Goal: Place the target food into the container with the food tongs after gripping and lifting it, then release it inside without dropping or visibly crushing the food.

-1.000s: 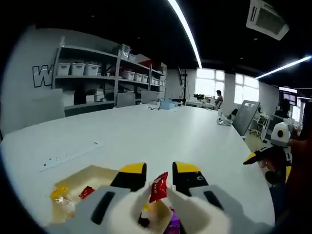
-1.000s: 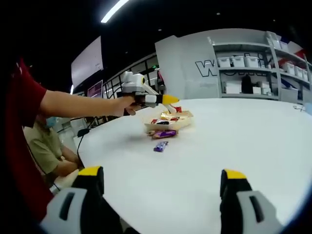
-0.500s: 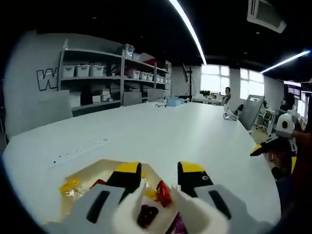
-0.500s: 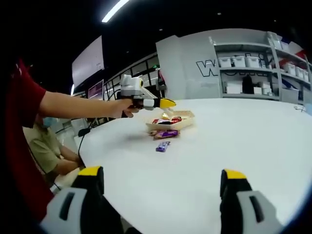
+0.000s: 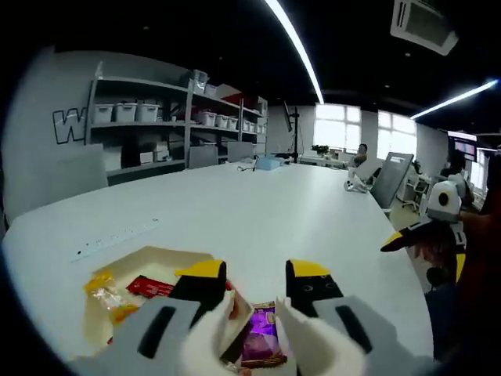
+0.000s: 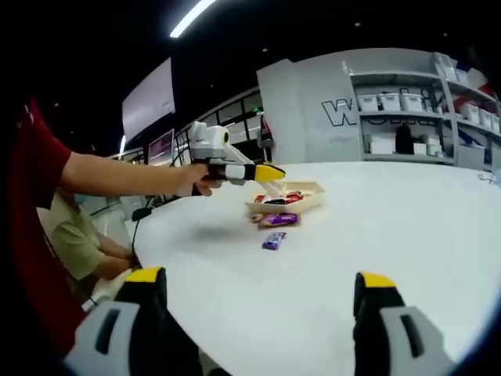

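Spanning white table [image 5: 258,211] | shelving [image 5: 156,125] behind | ceiling light [image 5: 293,47]

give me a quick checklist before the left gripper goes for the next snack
1. Left gripper free: ok, jaws apart with nothing between the tips.
2. Next snack in sight: ok, a purple packet lies on the table below the jaws, beside the tray.
3. Tray has room: ok, a red packet and a yellow candy lie inside, with bare floor left.
4. Second purple packet on the table apart from the tray: ok.
5. Right gripper out of the way: ok, open and far from the tray.
6. Packets undamaged: cannot tell.
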The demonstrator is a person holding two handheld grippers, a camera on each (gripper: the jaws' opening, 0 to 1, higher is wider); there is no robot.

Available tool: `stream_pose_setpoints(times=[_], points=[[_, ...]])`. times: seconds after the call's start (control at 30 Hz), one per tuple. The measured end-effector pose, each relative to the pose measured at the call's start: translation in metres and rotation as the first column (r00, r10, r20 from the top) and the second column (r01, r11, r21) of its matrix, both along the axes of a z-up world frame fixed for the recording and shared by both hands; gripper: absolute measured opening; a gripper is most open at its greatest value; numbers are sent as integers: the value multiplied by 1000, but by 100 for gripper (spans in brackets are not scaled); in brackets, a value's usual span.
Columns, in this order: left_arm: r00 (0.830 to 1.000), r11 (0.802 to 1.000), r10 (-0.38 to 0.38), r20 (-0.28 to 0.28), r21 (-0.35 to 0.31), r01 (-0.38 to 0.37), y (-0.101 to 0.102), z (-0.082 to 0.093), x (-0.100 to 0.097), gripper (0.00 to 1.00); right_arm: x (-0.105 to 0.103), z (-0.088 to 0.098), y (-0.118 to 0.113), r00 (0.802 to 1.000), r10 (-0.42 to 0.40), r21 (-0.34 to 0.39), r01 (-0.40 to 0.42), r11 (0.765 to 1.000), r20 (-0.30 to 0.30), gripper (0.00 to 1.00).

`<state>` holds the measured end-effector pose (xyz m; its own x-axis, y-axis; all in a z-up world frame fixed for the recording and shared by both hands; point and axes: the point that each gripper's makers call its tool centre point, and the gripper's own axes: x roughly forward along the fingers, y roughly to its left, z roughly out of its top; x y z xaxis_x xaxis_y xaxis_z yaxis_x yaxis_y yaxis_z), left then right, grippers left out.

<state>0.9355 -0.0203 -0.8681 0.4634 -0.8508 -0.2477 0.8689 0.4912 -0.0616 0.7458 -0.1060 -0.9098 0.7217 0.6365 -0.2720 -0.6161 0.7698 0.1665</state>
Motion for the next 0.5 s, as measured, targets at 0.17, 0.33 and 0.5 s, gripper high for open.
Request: stream_pose_setpoints(times=[0.17,0.33,0.5], points=[[1000,1000,-25,-4,4,25,-3,-7,-12,29,-2,0,3,1000,5,-2,-5,1000,3,99],[998,998,-55,-16,1,55,-7,-11,-24,29,-2,0,3,1000,8,-1,-8,1000,4,99],[996,997,-81,-35,-13,80,-12,-17,-35,29,-2,2,3,1000,10,4,-10,1000,7,99]])
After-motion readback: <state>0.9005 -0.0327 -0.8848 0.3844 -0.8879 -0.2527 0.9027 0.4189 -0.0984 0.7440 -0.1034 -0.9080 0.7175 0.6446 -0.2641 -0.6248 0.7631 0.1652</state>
